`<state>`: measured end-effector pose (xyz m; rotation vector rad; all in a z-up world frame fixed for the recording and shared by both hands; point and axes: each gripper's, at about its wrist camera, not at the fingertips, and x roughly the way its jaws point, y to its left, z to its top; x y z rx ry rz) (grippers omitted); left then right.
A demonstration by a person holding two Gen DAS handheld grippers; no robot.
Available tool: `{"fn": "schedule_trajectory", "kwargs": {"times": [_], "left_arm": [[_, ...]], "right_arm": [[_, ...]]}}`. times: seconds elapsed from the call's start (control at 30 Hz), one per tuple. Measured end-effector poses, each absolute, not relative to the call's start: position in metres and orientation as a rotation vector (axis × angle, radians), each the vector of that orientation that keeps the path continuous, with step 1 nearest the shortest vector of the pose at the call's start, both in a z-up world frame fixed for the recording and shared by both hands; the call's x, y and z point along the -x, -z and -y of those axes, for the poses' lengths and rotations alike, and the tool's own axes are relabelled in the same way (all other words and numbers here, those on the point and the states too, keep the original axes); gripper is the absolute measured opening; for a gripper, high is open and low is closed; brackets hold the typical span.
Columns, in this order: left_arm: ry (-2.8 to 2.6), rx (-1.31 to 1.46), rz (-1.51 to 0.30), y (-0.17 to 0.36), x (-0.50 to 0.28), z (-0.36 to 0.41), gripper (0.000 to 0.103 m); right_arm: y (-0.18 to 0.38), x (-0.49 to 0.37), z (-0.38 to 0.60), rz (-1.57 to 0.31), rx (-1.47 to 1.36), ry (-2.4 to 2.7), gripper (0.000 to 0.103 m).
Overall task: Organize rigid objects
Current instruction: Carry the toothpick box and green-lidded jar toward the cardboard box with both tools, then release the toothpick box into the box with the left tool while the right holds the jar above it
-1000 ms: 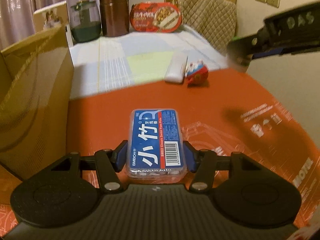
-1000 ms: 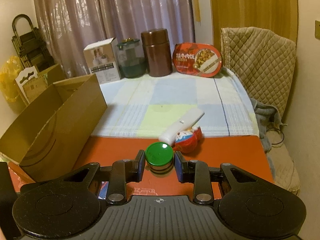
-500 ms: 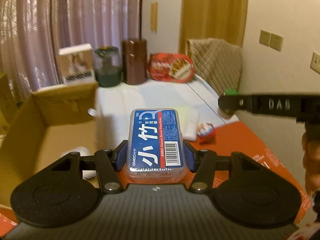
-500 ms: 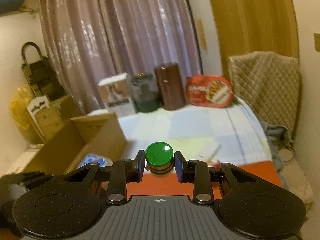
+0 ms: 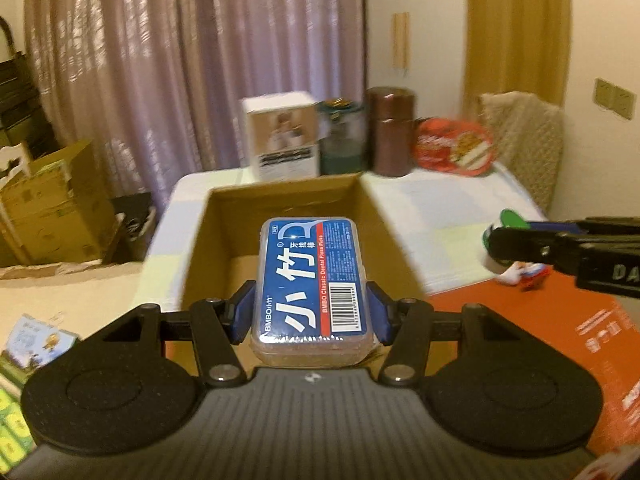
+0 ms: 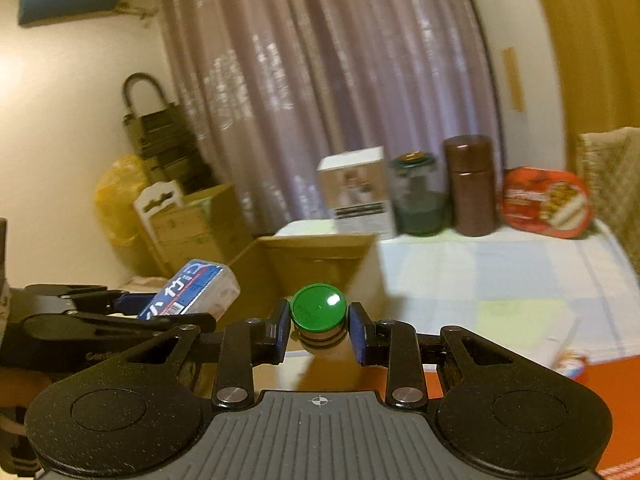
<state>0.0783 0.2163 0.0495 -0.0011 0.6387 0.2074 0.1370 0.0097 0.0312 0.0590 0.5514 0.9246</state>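
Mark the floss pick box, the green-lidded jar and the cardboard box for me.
floss pick box [image 5: 314, 276], left wrist view, on its blue label.
green-lidded jar [image 6: 318, 308], right wrist view, on the green lid top.
cardboard box [image 5: 280, 196], left wrist view, on the inner face of its far wall.

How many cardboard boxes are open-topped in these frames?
2: the brown cardboard box just ahead of both grippers, and another open carton on the floor far left. Others may be hidden.

Floss box – clear glossy plastic; carton – matt cardboard; green cap probably smooth plastic.
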Motion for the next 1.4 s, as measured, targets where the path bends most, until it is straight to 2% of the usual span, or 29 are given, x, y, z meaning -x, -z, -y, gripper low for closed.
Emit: {"fn": "schedule_trajectory", "kwargs": {"times": [0.27,0.6,1.4], "left_arm": [[-0.233,0.040,-0.690,-0.025,-0.070,-0.253,0.052],[-0.221,0.061,-0.741,0.003,-0.071,-0.266,0.052],[-0.232,0.063,-0.743,0.006,-0.073,-0.265,0.054]], "right_arm": [[-0.010,-0.135,-0.071,-0.617,0.040,-1.010,0.028],[0.011,-0.137,-0.088,-0.668,0.083,-1.026,0.028],[0.016,-0.132,-0.094,-0.691,0.121,-1.018,0.028]]}}
